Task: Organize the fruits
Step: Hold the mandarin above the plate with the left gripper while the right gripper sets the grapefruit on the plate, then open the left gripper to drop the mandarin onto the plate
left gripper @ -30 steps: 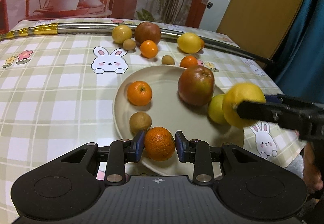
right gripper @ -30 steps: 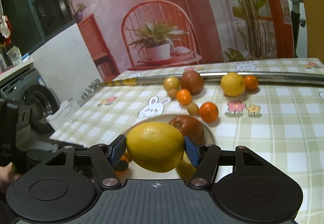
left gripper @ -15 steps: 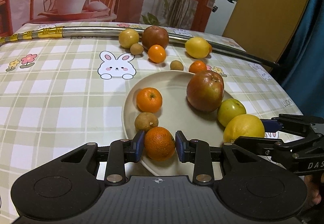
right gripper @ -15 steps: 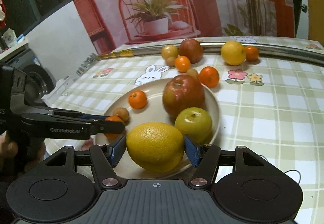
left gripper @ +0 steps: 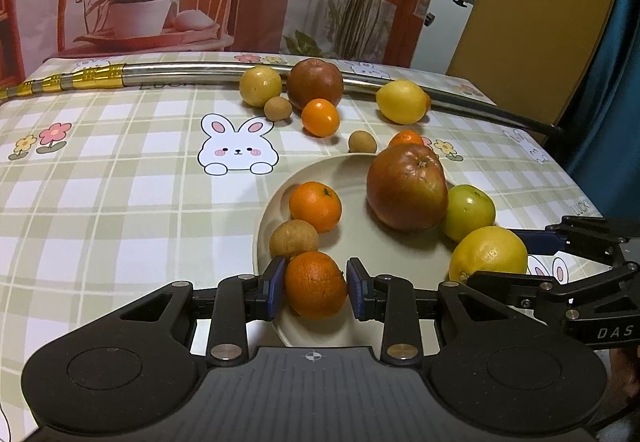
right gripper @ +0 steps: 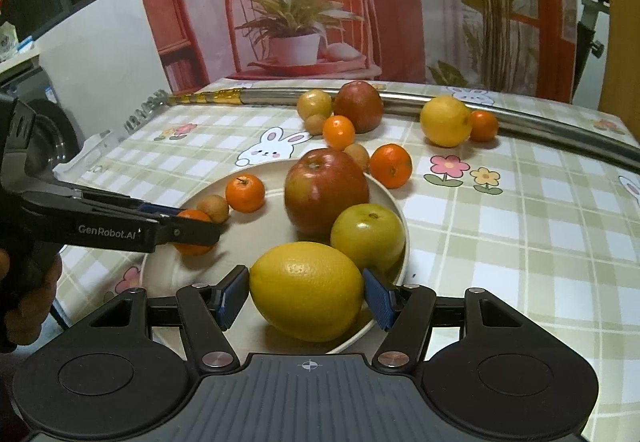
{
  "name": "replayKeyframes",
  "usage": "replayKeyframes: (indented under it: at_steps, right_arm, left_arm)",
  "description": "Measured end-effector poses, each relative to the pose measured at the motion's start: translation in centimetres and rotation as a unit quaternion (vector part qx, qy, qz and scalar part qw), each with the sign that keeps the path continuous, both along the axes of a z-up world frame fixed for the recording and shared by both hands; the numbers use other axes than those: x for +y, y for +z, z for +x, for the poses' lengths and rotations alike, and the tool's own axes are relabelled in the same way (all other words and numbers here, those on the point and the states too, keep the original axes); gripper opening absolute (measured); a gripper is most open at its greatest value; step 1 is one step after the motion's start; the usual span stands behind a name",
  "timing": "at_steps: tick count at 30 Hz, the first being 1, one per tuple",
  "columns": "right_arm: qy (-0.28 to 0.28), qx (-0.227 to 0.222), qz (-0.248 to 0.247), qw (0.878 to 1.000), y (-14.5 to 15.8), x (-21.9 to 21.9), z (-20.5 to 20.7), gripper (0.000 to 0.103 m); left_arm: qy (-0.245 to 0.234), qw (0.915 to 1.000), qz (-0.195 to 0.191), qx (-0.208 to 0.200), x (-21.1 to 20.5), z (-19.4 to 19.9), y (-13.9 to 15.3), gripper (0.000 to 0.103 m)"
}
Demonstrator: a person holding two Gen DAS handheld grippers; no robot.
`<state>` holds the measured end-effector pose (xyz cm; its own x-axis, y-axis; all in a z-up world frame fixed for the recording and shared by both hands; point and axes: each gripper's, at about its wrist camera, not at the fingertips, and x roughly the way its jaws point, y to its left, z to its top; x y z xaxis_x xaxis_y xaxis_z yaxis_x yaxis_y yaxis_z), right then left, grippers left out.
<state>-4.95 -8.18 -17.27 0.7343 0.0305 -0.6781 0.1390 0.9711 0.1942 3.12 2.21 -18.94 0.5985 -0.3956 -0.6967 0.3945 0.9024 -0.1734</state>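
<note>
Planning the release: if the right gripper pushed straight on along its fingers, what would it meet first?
Holding the big yellow lemon, the right gripper would probably run into the round yellow-green fruit on the beige plate just ahead; depth is uncertain.

A table [left gripper: 100, 210] covered in a checked bunny-print cloth carries a beige plate [left gripper: 352, 170]; beyond the plate lie loose fruit, among them a lemon [left gripper: 401, 101] and a red apple [left gripper: 315, 83], before a metal pole [left gripper: 180, 71].
</note>
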Motion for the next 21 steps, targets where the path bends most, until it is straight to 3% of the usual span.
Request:
replayKeyframes:
  at_steps: [13, 21]
  right_arm:
    - [0.012, -0.003, -0.047, 0.999, -0.1, 0.0, 1.8, 0.058]
    - [0.011, -0.006, -0.049, 0.999, -0.2, 0.0, 2.0, 0.059]
  left_arm:
    - [0.003, 1.0000, 0.003, -0.009, -0.4, 0.9, 0.0, 0.035]
    - [0.012, 0.9997, -0.022, -0.007, 0.3, 0.6, 0.1, 0.040]
